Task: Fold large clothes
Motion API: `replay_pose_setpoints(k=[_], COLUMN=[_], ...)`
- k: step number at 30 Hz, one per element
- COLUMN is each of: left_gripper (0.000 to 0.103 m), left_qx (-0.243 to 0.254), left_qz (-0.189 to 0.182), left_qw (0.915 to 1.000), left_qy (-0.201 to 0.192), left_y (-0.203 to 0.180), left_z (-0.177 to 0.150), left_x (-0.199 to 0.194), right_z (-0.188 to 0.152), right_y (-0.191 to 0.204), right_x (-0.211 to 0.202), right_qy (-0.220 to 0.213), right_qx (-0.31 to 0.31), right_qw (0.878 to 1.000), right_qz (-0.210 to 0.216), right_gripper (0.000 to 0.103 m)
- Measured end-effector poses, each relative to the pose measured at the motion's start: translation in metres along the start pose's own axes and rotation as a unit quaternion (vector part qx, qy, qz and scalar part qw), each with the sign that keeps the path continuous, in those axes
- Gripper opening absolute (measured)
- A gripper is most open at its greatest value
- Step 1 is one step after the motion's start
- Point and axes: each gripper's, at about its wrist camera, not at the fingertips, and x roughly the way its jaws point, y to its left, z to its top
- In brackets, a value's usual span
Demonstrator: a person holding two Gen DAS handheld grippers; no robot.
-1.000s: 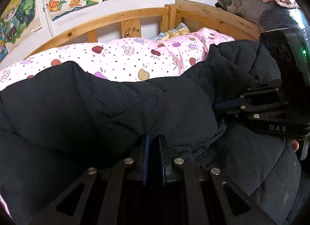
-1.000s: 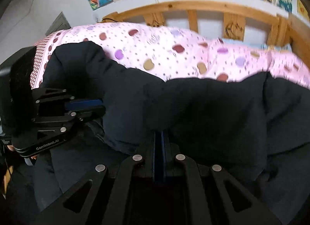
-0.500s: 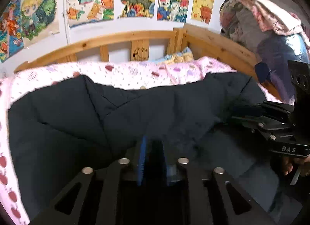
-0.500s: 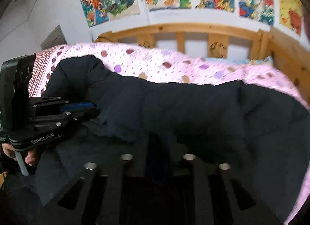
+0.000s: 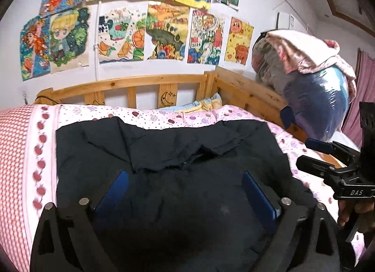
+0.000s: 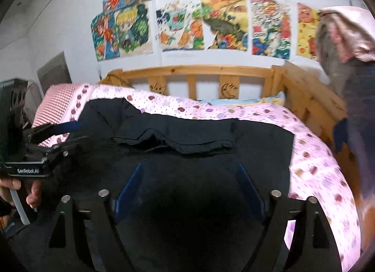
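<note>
The large dark navy padded jacket lies folded on the pink dotted bed sheet of the wooden bed. Both the left hand-held gripper and right hand-held gripper have just been opening; jaws wide, gripping nothing.

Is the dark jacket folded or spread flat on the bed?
Folded. The dark jacket lies doubled over on the pink bedsheet, a layer's edge crossing its middle; both grippers are open and clear of it.
</note>
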Motion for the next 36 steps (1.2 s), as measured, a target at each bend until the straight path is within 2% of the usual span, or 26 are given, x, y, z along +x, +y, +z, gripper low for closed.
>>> replay_pose_setpoints(k=[4, 9, 17, 20, 25, 31, 36], left_gripper=[0.103, 0.103, 0.103, 0.103, 0.103, 0.103, 0.103], left_qx=[-0.012, -0.010, -0.004, 0.005, 0.018, 0.031, 0.033], left_qz=[0.011, 0.021, 0.033, 0.036, 0.033, 0.030, 0.029], left_qw=[0.9997, 0.9992, 0.9984, 0.9981, 0.9975, 0.9970, 0.9970], left_qy=[-0.015, -0.034, -0.045, -0.049, -0.059, -0.064, -0.064], left_y=[-0.009, -0.020, -0.035, -0.044, -0.061, -0.075, -0.076], left_z=[-0.009, -0.022, -0.051, -0.064, -0.085, -0.106, -0.121], left_x=[-0.036, -0.086, -0.155, -0.180, -0.212, -0.236, -0.249], right_z=[-0.010, -0.027, -0.049, -0.064, -0.091, -0.114, -0.127], right_y=[-0.002, 0.007, 0.034, 0.039, 0.048, 0.056, 0.068], right_x=[-0.038, -0.069, -0.131, -0.157, -0.198, -0.238, -0.255], right_qy=[-0.028, -0.051, -0.069, -0.076, -0.082, -0.088, -0.085], right_qx=[0.006, 0.001, -0.048, -0.049, -0.070, -0.076, -0.093], right_qw=[1.000, 0.999, 0.996, 0.995, 0.994, 0.993, 0.992], right_qz=[0.004, 0.016, 0.017, 0.032, 0.027, 0.036, 0.030], right_gripper=[0.092, 0.100, 0.100, 0.101, 0.101, 0.101, 0.101])
